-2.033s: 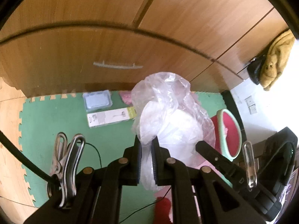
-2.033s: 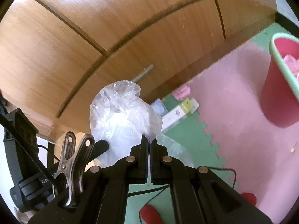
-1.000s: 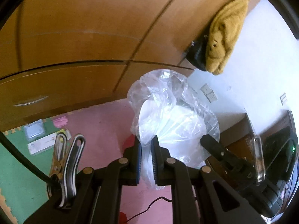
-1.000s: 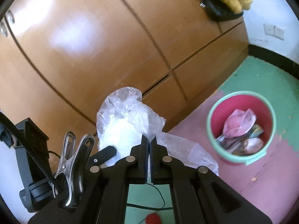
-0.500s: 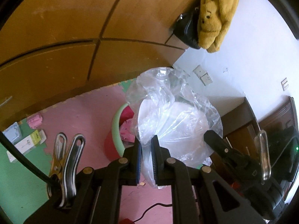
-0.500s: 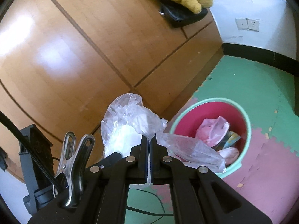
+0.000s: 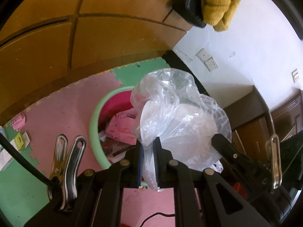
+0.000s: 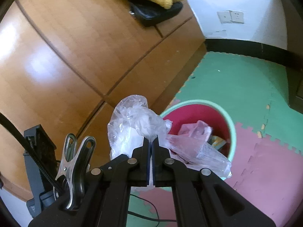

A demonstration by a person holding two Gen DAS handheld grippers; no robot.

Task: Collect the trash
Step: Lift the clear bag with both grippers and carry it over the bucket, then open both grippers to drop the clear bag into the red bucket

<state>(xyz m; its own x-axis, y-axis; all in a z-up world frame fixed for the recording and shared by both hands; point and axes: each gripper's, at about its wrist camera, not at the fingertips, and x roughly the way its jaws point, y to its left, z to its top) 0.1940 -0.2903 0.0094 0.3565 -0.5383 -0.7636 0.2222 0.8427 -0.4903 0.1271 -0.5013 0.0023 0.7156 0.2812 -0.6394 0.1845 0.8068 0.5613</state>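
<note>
We find the left gripper (image 7: pixel 149 143) pinching a clear plastic bag (image 7: pixel 180 117) between its blue-edged pads, jaws nearly together w/ only the film between them. The right gripper (image 8: pixel 151 141) is pressed tight on another fold of the same bag (image 8: pixel 136 121); its black tip shows in the left view at the bag's right side. Bag hangs crumpled btwn the two grippers, w/ a white rounded item inside; we cannot tell what that item is.

Below and just behind the bag stands a pink bin (image 8: pixel 198 113) w/ a pale green rim (image 7: pixel 94 117). The bag sits over the bin's near edge in both views, not yet inside. Bin contents: pink packaging (image 7: pixel 121 128), plus a few smaller bits at the right side in the right wrist view.

Floor is foam puzzle mat, pink (image 7: pixel 72 106) and green (image 8: pixel 236 81) tiles. Loose items on the mat at far left of the left view: a pink crumpled scrap (image 7: pixel 19 122) and a white-green box (image 7: pixel 19 141), well apart from the bin. Wooden cabinet (image 8: pixel 75 56) behind; yellow plush toy (image 7: pixel 217 3) and black bag (image 7: pixel 187 5) hang on it.
</note>
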